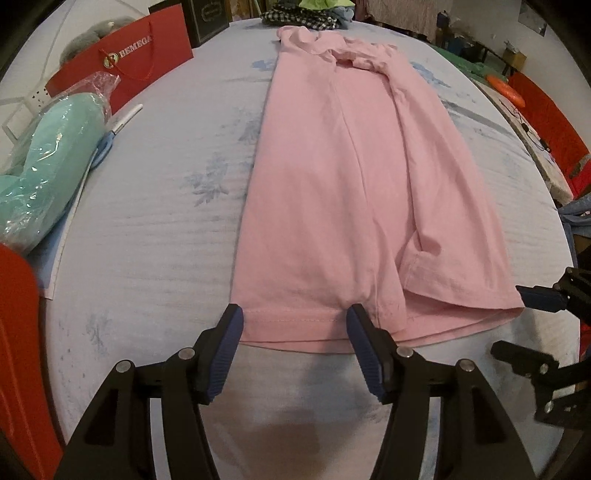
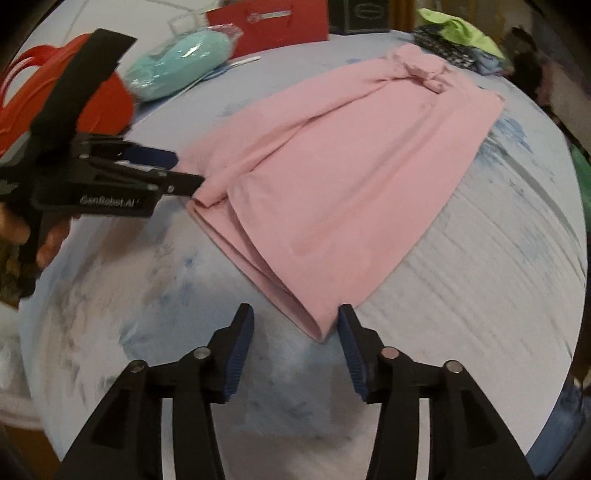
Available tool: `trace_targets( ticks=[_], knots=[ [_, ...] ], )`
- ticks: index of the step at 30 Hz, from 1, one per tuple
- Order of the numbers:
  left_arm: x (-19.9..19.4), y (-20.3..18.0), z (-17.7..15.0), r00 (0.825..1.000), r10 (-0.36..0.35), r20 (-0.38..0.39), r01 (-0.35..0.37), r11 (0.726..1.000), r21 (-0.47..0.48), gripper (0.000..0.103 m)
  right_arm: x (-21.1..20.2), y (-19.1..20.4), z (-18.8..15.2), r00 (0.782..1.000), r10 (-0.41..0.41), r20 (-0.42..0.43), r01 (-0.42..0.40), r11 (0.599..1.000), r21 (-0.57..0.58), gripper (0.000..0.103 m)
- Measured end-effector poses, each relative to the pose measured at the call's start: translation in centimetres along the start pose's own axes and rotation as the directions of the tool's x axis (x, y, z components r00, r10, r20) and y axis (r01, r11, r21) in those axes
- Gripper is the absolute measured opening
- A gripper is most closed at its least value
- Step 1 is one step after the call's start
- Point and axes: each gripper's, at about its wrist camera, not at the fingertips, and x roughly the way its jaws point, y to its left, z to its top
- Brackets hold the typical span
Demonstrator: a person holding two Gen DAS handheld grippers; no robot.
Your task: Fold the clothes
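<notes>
A pink shirt (image 1: 332, 177), folded lengthwise into a long strip, lies flat on a pale blue patterned bed sheet (image 1: 155, 229). My left gripper (image 1: 295, 317) is open at the near hem, its fingers straddling the hem's left part without pinching it. In the right wrist view the left gripper (image 2: 188, 170) sits at the shirt's (image 2: 332, 177) left hem corner, held by a hand. My right gripper (image 2: 295, 317) is open at the other hem corner, which lies just inside its right finger (image 2: 349, 332). The right gripper (image 1: 508, 320) also shows at the picture's right edge.
At the bed's left lie a red paper bag (image 1: 129, 62), a teal bundle in clear plastic (image 1: 48, 162), blue scissors (image 1: 103, 147) and a pen (image 1: 127, 116). A pile of clothes (image 1: 303, 16) and a black box (image 1: 207, 18) sit at the far end.
</notes>
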Motion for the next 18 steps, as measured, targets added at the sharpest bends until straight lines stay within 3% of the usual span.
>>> trace_targets(
  ticks=[4,7,9,11,18],
  knots=[
    [0.0,0.0,-0.4,1.000,0.001,0.020,-0.001,1.000,-0.006,0.059,0.2,0.8,-0.2,0.996,-0.087,0.021,0.087,0.996,0.004,0.046],
    [-0.1,-0.1,-0.7,0.999,-0.008,0.044,0.008,1.000,0.007,0.051,0.1,0.6,0.1,0.994,-0.106,0.019,0.106,0.994,-0.006,0.025],
    [-0.3,-0.2,-0.8,0.998,-0.015,0.058,0.014,1.000,0.020,0.023,0.0,-0.2,0.4,0.995,-0.102,0.007,0.102,0.995,0.001,0.011],
    [-0.4,-0.3,-0.8,0.998,-0.015,0.062,0.014,1.000,0.025,0.006,-0.1,-0.9,0.6,0.998,-0.070,-0.005,0.070,0.997,0.011,0.007],
    [-2.6,-0.6,-0.1,0.996,0.002,0.088,-0.003,1.000,0.008,0.003,-2.0,-2.5,1.6,0.998,0.058,0.020,-0.059,0.997,0.059,0.004]
  ],
)
